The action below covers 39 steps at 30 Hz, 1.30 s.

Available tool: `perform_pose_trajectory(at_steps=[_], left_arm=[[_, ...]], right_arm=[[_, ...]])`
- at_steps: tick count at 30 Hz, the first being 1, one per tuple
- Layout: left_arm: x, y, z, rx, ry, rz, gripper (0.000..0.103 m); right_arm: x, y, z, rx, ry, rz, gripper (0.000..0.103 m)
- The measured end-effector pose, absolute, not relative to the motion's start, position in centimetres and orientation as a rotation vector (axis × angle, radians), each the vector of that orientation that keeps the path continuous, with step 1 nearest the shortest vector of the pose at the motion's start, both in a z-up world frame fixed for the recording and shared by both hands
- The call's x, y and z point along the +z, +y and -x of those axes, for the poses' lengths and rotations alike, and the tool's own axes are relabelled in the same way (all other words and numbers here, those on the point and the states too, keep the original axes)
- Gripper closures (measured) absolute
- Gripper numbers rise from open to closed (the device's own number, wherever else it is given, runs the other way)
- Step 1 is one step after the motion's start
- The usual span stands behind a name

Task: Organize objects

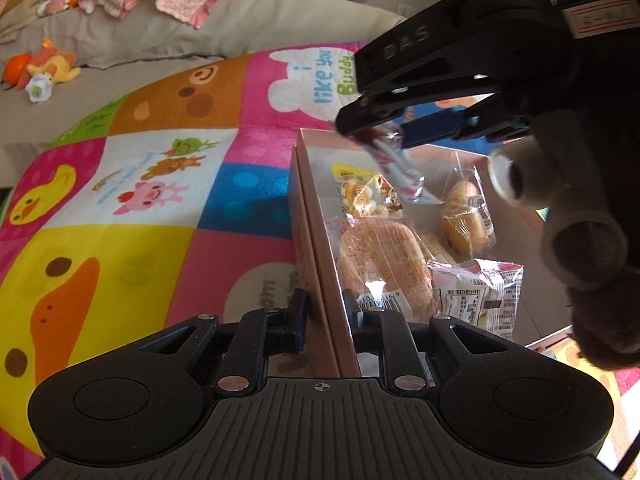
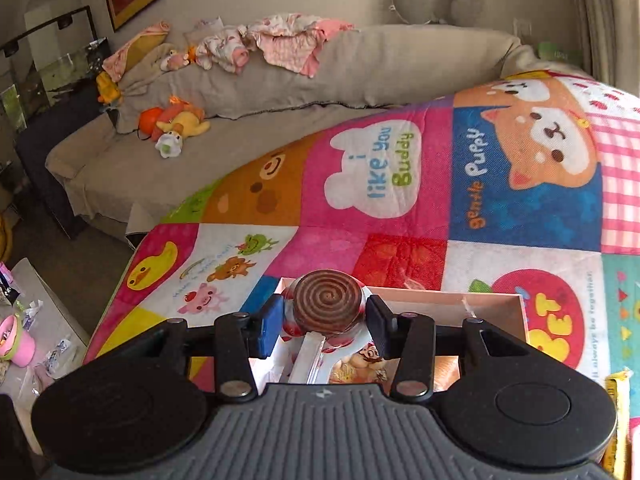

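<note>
Holding: right gripper (image 2: pixel 326 320) clenched on lollipop (image 2: pixel 328 306)
Handling: light, brittle; grip disc edges
Left gripper (image 1: pixel 324 316): straddling box (image 1: pixel 316 216) wall, grip uncertain

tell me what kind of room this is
Most likely a home living room used by a small child: a covered sofa with plush toys and baby clothes, and a cartoon play blanket in front.

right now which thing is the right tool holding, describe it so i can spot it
Above the open pink box on the cartoon blanket, the right tool clamps a wrapped lollipop. Its brown spiral disc on a white stick sets it apart from the bagged breads below.
</note>
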State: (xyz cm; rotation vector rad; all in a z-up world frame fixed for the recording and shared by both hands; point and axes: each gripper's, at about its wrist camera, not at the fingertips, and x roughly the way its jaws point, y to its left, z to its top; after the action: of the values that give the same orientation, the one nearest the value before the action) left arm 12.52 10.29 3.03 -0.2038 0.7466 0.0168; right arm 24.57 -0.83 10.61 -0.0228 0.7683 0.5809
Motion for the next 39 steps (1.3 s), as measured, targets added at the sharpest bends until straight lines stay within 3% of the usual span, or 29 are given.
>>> perform_pose_trajectory(at_steps=[8,21,30,39], left_arm=[[3.0,10.4,-12.6,0.016,0.746,0.207,0.083],[3.0,10.1,-12.7,0.036,0.750,0.208,0.084],[2.9,9.9,-12.9,0.055,0.764,0.200,0.086],[2.9,9.7,-12.8,0.057,0.773,0.188,0.086]], right_arm=[[7.6,0.7,-26.1,0.601,0.843,0.025,0.057],[8.6,-13.9,-16.7,0.382,0.614,0.115,0.035],[3.9,-23.4,-12.4,0.196,0.696,0.091,0.034],[3.7,-22.9,-13.8,0.228,0.665,0.068,0.034]])
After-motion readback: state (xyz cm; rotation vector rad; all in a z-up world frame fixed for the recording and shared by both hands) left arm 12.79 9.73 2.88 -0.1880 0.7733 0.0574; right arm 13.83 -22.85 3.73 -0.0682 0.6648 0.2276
